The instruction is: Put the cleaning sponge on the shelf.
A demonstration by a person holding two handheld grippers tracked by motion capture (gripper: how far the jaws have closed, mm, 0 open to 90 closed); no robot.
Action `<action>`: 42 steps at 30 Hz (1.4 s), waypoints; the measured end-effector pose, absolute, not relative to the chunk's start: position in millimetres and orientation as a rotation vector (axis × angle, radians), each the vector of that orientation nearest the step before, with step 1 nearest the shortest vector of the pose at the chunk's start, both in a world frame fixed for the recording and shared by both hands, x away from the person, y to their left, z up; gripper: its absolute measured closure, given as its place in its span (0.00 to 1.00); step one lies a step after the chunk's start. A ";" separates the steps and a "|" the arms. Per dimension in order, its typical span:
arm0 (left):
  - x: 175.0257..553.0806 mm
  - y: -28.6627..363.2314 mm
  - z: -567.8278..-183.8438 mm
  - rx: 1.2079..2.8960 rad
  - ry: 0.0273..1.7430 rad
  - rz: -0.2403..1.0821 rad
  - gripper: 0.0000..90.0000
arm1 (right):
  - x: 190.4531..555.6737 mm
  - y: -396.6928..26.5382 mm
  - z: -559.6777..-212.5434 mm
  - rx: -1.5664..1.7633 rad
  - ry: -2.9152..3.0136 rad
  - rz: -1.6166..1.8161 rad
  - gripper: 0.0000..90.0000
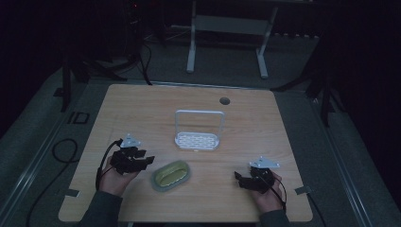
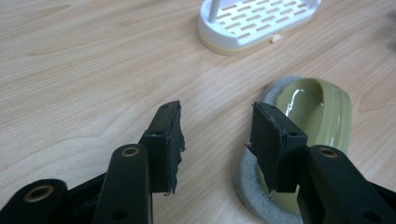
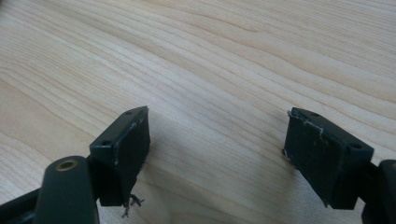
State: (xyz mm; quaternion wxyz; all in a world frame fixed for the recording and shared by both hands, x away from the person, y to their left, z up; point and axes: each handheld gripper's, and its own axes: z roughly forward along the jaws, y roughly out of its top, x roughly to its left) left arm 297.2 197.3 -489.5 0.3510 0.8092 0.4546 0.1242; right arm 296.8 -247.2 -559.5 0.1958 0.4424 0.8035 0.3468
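The green dish (image 1: 170,175) was laid lengthwise near-left to far-right (on grey foam); left gripper (image 2: 215,135) and right gripper (image 3: 215,154) were held open, empty.

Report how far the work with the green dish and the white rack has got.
Done: nothing that shows; the green dish lies on its grey pad on the table, apart from the white rack, which stands empty.
In hand: the left hand-held gripper hovers open beside the dish, gripping nothing. The right hand-held gripper is open over bare wood.
Left: probably gripping the dish and moving it to the rack.
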 end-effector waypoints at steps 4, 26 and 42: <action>297.7 194.7 -486.8 2.105 1.174 0.302 0.59 | 296.8 -247.2 -559.6 1.239 2.251 0.972 0.24; 302.3 176.4 -466.9 2.209 1.143 0.280 0.60 | 296.8 -247.1 -559.6 1.240 2.251 0.972 0.24; 306.2 160.1 -462.0 2.321 1.050 0.228 0.61 | 296.8 -247.0 -559.6 1.242 2.250 0.974 0.24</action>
